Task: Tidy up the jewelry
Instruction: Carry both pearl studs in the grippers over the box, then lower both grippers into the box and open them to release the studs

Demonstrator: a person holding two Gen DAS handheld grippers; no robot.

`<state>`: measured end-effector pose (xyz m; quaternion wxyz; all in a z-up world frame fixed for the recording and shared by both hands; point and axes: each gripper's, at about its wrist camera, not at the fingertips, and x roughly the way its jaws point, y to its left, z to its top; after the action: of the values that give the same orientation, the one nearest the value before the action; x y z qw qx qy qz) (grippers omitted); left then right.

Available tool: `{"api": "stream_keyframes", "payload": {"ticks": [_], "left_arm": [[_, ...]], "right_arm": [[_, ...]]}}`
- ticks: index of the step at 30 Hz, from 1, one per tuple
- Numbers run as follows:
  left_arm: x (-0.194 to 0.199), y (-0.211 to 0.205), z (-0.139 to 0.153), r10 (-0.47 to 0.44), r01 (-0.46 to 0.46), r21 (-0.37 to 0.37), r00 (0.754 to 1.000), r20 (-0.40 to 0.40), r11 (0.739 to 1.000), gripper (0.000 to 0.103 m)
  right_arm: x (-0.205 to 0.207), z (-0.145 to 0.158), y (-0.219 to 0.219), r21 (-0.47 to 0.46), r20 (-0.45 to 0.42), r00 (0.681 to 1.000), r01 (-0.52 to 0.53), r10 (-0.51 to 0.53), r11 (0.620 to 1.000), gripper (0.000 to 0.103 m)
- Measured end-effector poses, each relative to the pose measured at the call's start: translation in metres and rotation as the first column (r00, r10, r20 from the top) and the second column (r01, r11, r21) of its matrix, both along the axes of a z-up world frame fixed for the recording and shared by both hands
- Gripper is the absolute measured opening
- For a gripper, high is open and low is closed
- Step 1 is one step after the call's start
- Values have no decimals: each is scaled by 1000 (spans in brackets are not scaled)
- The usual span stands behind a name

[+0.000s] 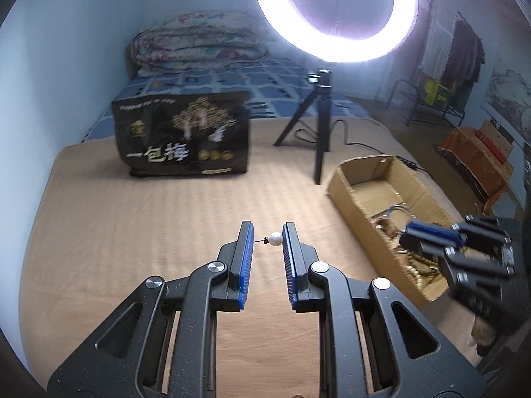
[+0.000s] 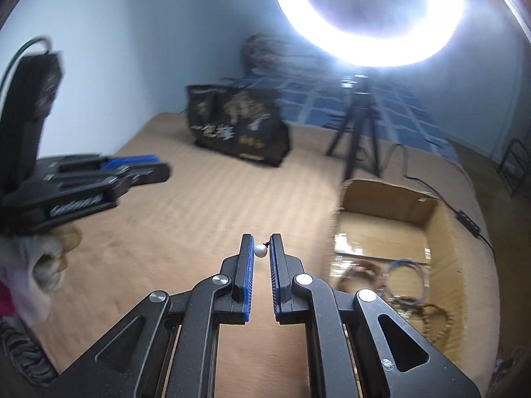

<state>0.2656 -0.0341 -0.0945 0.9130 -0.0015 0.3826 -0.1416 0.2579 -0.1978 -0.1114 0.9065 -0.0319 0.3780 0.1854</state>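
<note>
Gripping, left gripper (image 1: 268, 229): I see its fingers set apart and clamped end to end on the left pearl stud (image 1: 275, 238). The thin pin meets one blue pad and the pearl touches the other.
Left stud place: it is held above the tan bedcover (image 1: 132, 219), well to the left of the cardboard box (image 1: 358, 222).
Right gripper (image 2: 262, 241): my right camera shows its fingers nearly together, pinching the right pearl stud (image 2: 260, 251) just left of the box's near corner.
Only in left view: the right gripper appears over the near end of the box. It is blurred and I cannot make out its stud there.
Only in right view: the box's inside is open to me, with bangles (image 2: 406, 277) and a brown bead strand (image 2: 441, 318) on its floor. The left gripper is a blur far left of the box.
Beyond the box: a black printed bag (image 1: 182, 136) and a ring light (image 1: 265, 16) on its tripod (image 1: 320, 132).
</note>
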Motion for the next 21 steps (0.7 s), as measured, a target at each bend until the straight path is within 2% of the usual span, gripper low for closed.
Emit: {"api": "stream_keyframes", "payload": {"ticks": [11, 21], "left_arm": [[-19, -72, 6, -102, 102, -49, 995, 6, 994, 17], [-27, -122, -6, -177, 175, -68, 984, -27, 982, 17]], "right_arm": [[14, 8, -71, 36, 15, 988, 156, -157, 987, 8], [27, 3, -109, 54, -6, 974, 226, -226, 973, 8]]}}
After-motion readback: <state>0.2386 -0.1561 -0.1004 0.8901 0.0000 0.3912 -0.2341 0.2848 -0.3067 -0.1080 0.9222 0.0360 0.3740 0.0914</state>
